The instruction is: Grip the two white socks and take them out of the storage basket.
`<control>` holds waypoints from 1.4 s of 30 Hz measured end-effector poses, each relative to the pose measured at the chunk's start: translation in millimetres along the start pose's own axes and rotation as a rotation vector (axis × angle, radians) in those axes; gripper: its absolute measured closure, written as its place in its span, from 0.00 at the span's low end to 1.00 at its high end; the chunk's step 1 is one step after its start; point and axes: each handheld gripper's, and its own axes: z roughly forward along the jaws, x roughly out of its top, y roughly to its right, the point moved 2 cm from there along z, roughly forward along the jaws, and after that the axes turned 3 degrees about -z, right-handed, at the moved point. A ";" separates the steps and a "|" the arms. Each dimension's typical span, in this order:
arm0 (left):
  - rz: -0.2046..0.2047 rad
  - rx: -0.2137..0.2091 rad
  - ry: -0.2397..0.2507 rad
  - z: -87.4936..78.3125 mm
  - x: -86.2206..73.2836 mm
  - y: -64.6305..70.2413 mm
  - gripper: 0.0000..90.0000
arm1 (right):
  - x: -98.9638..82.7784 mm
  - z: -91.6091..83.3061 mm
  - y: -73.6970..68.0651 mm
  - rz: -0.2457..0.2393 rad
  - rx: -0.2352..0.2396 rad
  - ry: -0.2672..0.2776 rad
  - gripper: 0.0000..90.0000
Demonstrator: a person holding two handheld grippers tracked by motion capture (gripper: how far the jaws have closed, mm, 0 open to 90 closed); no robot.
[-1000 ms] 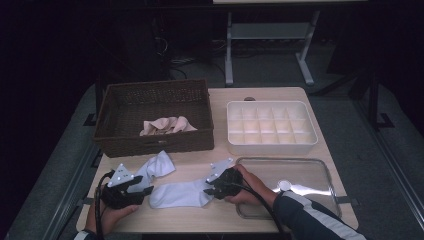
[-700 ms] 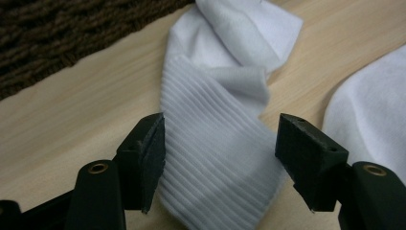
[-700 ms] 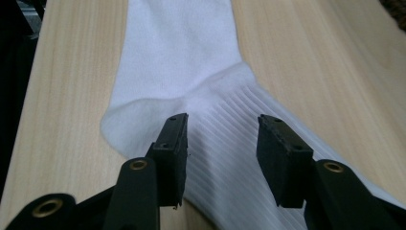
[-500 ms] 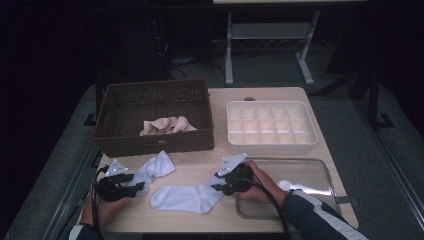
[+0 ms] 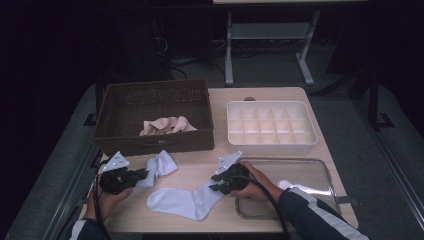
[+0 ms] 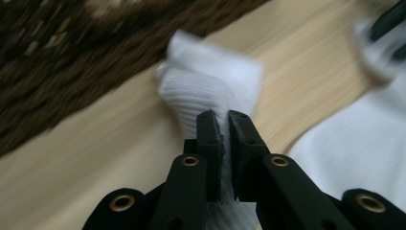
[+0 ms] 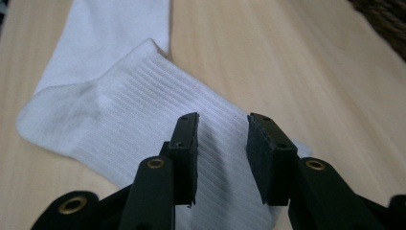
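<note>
**Two white socks under the tongs**

The left gripper (image 6: 221, 125) has just closed its jaws, and they now pinch the ribbed fabric of the crumpled white sock (image 6: 206, 84), which lies on the wooden table (image 5: 280, 95) just in front of the wicker basket (image 5: 155, 142). The right gripper (image 7: 222, 132) stands part-open over the cuff of the flat white sock (image 7: 143, 120), its pads clear of the fabric. A beige cloth (image 5: 167, 125) lies inside the basket. Beyond sit a white compartment tray (image 5: 272, 142) and a clear tray (image 5: 305, 162).

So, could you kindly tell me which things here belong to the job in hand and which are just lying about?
In the job:
- crumpled white sock, pinched in the left tool
- flat white sock, under the open right tool

Lying about:
- wicker basket holding beige cloth
- white divided box
- clear tray
</note>
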 end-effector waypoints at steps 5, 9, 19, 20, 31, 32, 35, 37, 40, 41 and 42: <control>0.047 -0.104 0.042 15.4 28.7 28.4 0.93 | 7.4 5.3 -10.1 -0.053 0.004 -0.003 0.64; 0.044 -0.193 0.028 43.9 39.6 49.1 0.92 | 8.3 2.1 -9.0 -0.053 -0.012 0.006 0.63; 0.099 -0.121 -0.022 58.4 49.1 56.0 0.49 | 5.5 -14.0 3.2 0.046 -0.136 0.043 0.75; 0.087 -0.123 -0.025 51.6 46.1 50.3 0.47 | 4.7 -15.9 5.1 0.053 -0.143 0.048 0.80; 0.089 -0.191 -0.113 58.2 12.2 39.3 0.70 | 35.8 -8.7 -4.9 0.085 -0.114 0.095 0.72; 0.102 -0.198 -0.131 61.7 11.5 44.1 0.74 | 38.8 -4.2 -7.2 0.090 -0.103 0.093 0.66; 0.133 -0.196 -0.147 69.1 11.4 53.2 0.79 | 42.2 3.4 -8.1 0.091 -0.110 0.076 0.61; 0.158 -0.215 -0.160 75.4 12.1 60.2 0.81 | 42.3 12.7 -4.4 0.137 -0.069 0.050 0.53; 0.194 -0.209 -0.194 82.6 9.8 67.7 0.83 | 39.5 16.1 -2.5 0.151 -0.062 0.026 0.50; 0.202 -0.223 -0.190 86.2 9.7 72.8 0.83 | 36.1 20.0 -1.7 0.158 -0.059 0.000 0.48; 0.212 -0.221 -0.194 87.6 10.6 76.4 0.83 | 34.5 21.8 -0.3 0.151 -0.067 -0.015 0.50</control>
